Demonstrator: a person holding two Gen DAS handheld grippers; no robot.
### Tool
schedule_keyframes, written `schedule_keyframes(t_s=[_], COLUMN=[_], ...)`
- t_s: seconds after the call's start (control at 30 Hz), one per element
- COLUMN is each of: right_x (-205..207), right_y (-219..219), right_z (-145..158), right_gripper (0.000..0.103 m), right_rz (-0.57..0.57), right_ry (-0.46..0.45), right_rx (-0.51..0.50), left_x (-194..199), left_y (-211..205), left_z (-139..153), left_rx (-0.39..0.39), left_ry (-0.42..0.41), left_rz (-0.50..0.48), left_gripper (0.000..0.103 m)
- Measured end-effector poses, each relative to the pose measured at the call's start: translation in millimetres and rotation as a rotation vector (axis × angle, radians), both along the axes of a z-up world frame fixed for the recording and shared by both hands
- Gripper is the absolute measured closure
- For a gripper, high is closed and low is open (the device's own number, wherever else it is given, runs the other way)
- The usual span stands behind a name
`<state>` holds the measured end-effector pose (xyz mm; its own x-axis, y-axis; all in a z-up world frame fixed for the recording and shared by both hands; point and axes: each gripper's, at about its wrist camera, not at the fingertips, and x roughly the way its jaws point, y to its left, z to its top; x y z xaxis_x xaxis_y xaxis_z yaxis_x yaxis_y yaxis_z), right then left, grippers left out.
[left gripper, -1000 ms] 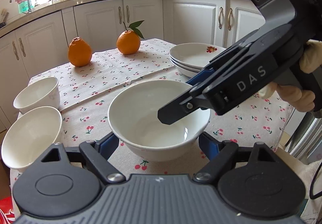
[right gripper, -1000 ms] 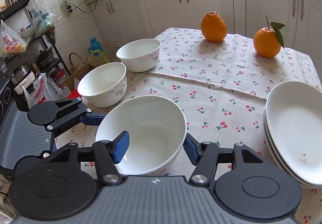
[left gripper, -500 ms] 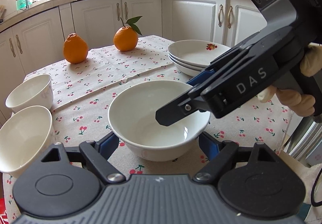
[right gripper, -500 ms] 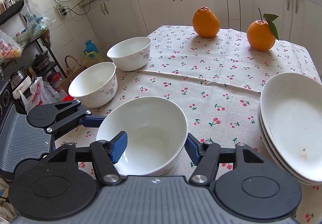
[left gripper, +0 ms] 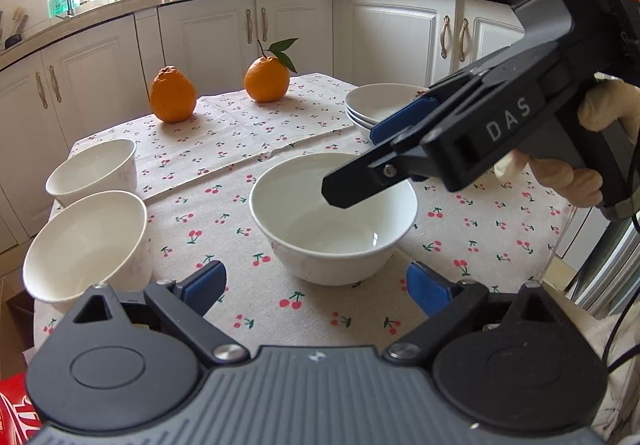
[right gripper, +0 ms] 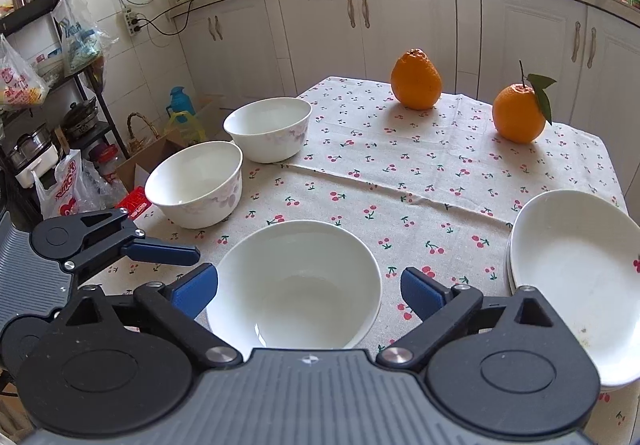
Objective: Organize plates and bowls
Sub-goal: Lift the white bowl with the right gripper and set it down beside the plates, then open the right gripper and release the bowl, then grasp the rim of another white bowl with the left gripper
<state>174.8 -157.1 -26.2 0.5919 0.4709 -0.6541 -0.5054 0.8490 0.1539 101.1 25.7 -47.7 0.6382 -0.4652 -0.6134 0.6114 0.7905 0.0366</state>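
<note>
A white bowl (left gripper: 332, 221) rests on the cherry-print tablecloth (left gripper: 240, 149). My left gripper (left gripper: 316, 289) sits just short of it, its jaws opening, with nothing between the blue pads (left gripper: 204, 285). My right gripper (right gripper: 308, 291) straddles the same bowl (right gripper: 294, 285), jaws opening, pads off the rim. In the left wrist view the right gripper (left gripper: 360, 165) reaches over the bowl from the right. Two more white bowls (right gripper: 196, 181) (right gripper: 268, 127) stand side by side at the left. A stack of white plates (right gripper: 576, 277) lies on the right.
Two oranges (right gripper: 416, 79) (right gripper: 518, 113) stand at the far side of the table. One finger (right gripper: 160, 251) of my left gripper shows beside the bowl. White kitchen cabinets (left gripper: 288, 33) ring the table. A rack with pots and bags (right gripper: 48, 93) stands on the left.
Both pairs of jaws have spread wide. The right pads have come off the bowl. My left gripper has drawn back, so the bowl now lies beyond its fingertips.
</note>
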Motion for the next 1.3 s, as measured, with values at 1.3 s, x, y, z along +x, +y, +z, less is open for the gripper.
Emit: schedule_keyframes(t_s=[1.3], right_x=[40.7], right_y=[151.1], right_z=[-12.7], right_gripper=[0.000], right_rz=[0.340], right_ry=[-0.096], right_rx=[-0.262], left_x=[127.2], left_y=[136.2], left_z=[12.4], left_rx=[-0.159], left_ry=[0.183], left_rz=[0.343], left_gripper=[0.018])
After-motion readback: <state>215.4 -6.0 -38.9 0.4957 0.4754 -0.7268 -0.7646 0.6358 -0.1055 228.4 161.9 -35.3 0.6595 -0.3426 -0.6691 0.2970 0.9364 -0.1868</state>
